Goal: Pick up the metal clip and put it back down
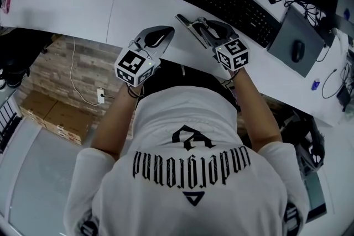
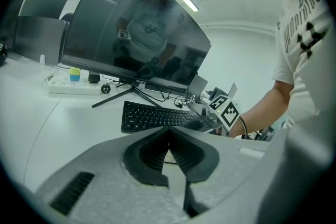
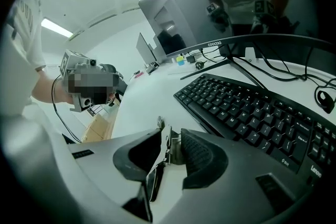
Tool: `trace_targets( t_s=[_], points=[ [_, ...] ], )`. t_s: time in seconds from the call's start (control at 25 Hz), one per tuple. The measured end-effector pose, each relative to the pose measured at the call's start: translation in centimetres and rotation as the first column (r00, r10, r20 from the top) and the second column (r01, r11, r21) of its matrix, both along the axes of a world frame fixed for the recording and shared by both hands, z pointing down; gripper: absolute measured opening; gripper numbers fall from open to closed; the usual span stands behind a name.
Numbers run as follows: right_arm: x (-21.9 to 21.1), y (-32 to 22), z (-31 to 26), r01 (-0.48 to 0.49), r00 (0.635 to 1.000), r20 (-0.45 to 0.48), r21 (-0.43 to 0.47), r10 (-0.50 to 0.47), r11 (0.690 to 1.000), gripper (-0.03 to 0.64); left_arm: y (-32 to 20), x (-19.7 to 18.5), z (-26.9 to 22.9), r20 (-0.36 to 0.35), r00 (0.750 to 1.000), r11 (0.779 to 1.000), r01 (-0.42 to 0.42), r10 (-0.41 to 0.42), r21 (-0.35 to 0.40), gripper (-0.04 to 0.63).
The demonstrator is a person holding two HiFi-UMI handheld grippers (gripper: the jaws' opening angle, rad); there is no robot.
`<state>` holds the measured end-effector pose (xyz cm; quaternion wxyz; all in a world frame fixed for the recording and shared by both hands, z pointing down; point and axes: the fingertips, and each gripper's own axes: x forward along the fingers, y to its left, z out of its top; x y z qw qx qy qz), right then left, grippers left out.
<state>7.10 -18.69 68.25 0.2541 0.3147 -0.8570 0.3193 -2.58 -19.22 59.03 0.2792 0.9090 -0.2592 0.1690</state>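
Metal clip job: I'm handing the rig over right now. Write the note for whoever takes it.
Right tool: shut on the metal clip, over the white desk, just in front of the keyboard.
Left tool: shut, empty, held to the left of the right tool at the desk's near edge.
Done: clip grasped. I cannot tell whether it is clear of the desk.
Left: set the clip down on the desk and open the right tool.

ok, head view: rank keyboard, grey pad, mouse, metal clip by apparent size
1. keyboard
2. grey pad
3. mouse and metal clip: they look alike, and the clip is partly hidden between jaws, so not ranked.
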Motion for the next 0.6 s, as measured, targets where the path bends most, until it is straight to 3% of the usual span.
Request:
trace_targets(
  t_s=[0.6],
  points=[
    [1.9, 0.9, -7.5, 0.017, 1.0, 0.003, 0.135, -0.017, 0.991, 0.083, 2.0, 1.8, -4.6, -0.039, 0.999, 0.996, 0.03, -0.027, 0.087, 0.015]
  ],
)
